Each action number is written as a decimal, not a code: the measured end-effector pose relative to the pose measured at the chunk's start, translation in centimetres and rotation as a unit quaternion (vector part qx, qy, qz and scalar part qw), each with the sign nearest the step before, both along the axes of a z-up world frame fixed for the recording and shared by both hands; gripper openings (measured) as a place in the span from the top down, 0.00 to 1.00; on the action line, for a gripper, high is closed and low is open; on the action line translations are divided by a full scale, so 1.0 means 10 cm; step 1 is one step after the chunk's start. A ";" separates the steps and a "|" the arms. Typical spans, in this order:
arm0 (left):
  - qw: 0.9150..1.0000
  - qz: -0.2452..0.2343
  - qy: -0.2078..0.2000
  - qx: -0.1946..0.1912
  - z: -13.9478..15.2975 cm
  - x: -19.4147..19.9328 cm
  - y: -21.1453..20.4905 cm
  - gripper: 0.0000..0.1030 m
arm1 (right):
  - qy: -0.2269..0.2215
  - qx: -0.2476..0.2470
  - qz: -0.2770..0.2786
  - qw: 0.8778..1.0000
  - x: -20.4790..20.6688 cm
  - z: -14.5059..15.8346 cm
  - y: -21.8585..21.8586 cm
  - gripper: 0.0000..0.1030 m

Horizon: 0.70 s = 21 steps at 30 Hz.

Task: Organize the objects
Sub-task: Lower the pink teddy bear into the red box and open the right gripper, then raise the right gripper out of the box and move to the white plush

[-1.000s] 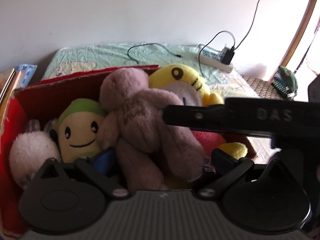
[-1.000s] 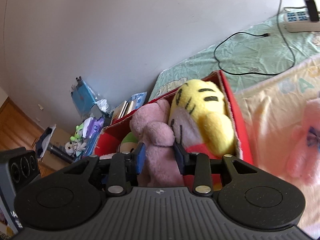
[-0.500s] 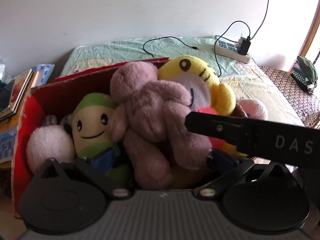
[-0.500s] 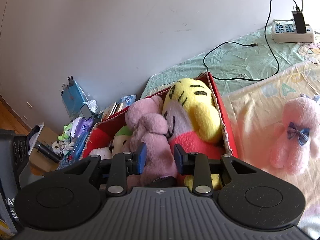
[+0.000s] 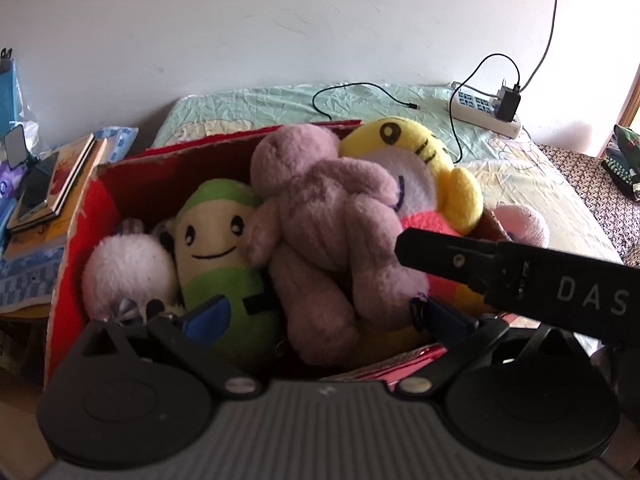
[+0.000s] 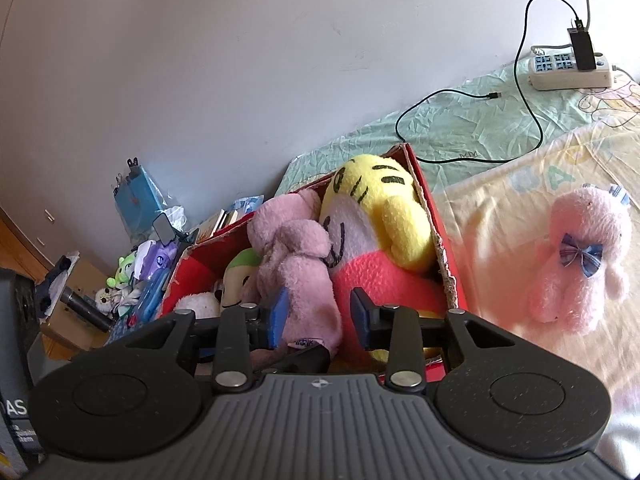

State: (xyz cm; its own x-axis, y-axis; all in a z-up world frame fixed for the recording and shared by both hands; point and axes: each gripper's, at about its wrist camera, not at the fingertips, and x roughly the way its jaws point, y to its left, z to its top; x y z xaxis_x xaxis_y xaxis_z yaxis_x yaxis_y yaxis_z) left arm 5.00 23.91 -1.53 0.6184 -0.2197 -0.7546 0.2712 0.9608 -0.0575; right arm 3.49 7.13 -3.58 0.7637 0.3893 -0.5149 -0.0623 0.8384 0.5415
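Observation:
A red cardboard box [image 5: 100, 208] [image 6: 424, 184] sits on the bed, packed with plush toys. A mauve plush [image 5: 324, 216] [image 6: 292, 248] lies on top, between a green-and-cream smiling plush [image 5: 216, 248] and a yellow tiger plush [image 5: 416, 152] [image 6: 384, 200]. A white fluffy ball [image 5: 128, 268] fills the box's left end. My left gripper [image 5: 320, 316] hangs open and wide just over the box's near side. My right gripper [image 6: 319, 312] is open, with the mauve plush's leg lying loosely between its fingers. It shows in the left wrist view as a black bar [image 5: 500, 268].
A pink plush with a blue bow [image 6: 580, 264] [image 5: 520, 220] lies on the bed right of the box. A power strip [image 6: 568, 68] [image 5: 480, 112] and black cable [image 6: 460, 128] lie near the wall. Books [image 5: 52, 184] and clutter [image 6: 132, 280] crowd the box's left.
Both grippers have drawn back from the box, so more of the box and bed shows. The pink plush has come fully into the right wrist view. The toys in the box stay put.

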 end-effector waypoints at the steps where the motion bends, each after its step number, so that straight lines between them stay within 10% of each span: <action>1: 1.000 0.000 -0.001 -0.001 0.01 -0.01 0.00 0.01 | -0.001 0.001 0.000 1.000 0.00 0.00 0.00 0.61; 21: 0.998 0.051 -0.012 0.024 0.21 -0.15 -0.11 0.01 | -0.030 0.018 0.033 0.999 -0.14 0.14 -0.20 0.54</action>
State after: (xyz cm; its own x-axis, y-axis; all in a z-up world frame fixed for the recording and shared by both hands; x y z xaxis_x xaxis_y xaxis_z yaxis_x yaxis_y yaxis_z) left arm 3.48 22.84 0.62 0.6542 -0.1181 -0.7471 0.1719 0.9851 -0.0051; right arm 2.04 5.18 -2.14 0.7643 0.4576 -0.4544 -0.1498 0.8113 0.5651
